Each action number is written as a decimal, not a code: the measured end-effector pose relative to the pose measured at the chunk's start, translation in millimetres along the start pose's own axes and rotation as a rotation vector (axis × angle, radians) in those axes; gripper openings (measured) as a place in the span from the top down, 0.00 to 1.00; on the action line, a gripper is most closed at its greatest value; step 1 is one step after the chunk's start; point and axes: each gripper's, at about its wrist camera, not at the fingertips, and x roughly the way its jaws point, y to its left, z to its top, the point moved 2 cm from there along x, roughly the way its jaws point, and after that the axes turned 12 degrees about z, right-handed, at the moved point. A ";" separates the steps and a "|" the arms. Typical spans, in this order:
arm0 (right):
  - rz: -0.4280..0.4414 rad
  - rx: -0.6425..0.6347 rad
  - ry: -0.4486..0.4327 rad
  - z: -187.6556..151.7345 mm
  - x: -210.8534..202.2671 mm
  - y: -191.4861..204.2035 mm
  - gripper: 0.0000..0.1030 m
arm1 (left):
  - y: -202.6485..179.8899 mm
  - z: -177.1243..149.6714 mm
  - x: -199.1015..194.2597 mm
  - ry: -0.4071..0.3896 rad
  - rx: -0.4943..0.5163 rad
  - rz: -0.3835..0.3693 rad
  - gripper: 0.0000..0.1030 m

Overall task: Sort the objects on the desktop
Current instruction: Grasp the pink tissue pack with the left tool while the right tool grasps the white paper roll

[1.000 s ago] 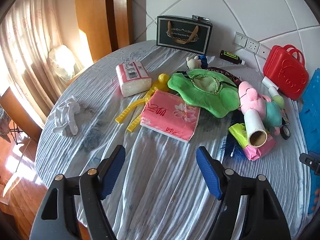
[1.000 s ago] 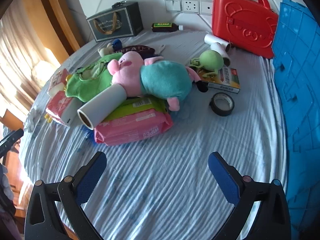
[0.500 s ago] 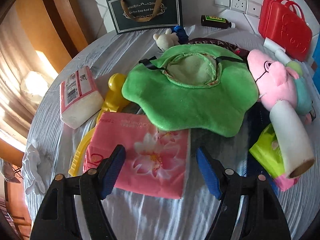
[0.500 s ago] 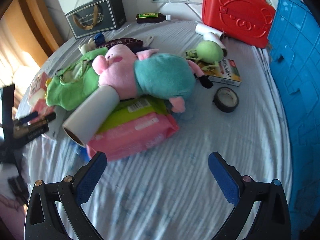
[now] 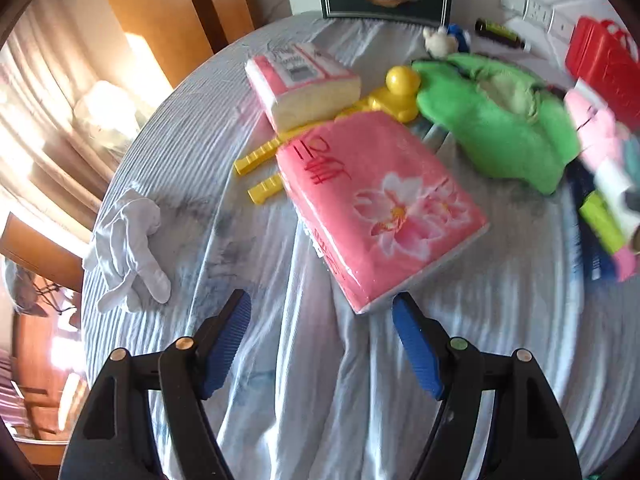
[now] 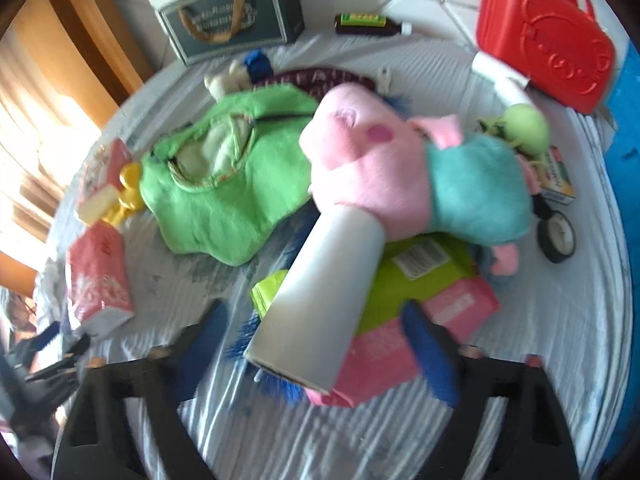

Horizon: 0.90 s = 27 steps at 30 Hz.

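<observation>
Closer now than half a second ago: right gripper (image 6: 320, 344) up against the white cardboard-cored roll (image 6: 320, 300), near end of the roll sitting between its blue pads, jaws spread wide and gripping nothing; view blurred, so contact with either pad impossible to confirm. Pulled back and swung aside over the same half second: left gripper (image 5: 322, 340), fingers wide apart and empty, near corner of the pink flower-printed tissue pack (image 5: 380, 208) just beyond the right pad at 1 o'clock.

Roll lying tilted across a lime-green packet (image 6: 408, 276) and a pink wipes pack (image 6: 400, 340), far end tucked under the pink-and-teal pig plush (image 6: 412, 176) at 12 o'clock. Green fleece bib (image 6: 224, 192) at 10 o'clock of the roll, red plastic case (image 6: 548, 40) far off at 1 o'clock, black tape ring (image 6: 558, 236) at 3 o'clock.

Step in hand, by all appearance: first pick of the sort, with the roll as target. Next move likely calls for centring the pads on the roll's sides, closing gently enough not to crush the tube, then drawing it out from under the plush without dragging the toy along.
</observation>
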 end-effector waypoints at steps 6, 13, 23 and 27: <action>-0.032 -0.008 0.039 -8.0 19.1 -3.3 0.44 | -2.9 42.5 -14.5 -0.004 -0.167 -0.098 0.29; -0.033 -0.061 0.042 -13.8 17.5 -1.8 0.46 | -40.8 77.3 40.3 0.096 -0.163 0.041 0.15; -0.063 -0.080 0.029 -7.4 27.9 2.4 0.46 | -30.7 42.6 64.8 0.141 -0.107 -0.041 0.10; -0.039 -0.052 0.024 -12.4 19.5 -1.8 0.48 | -35.4 32.0 46.5 0.095 -0.067 -0.094 0.11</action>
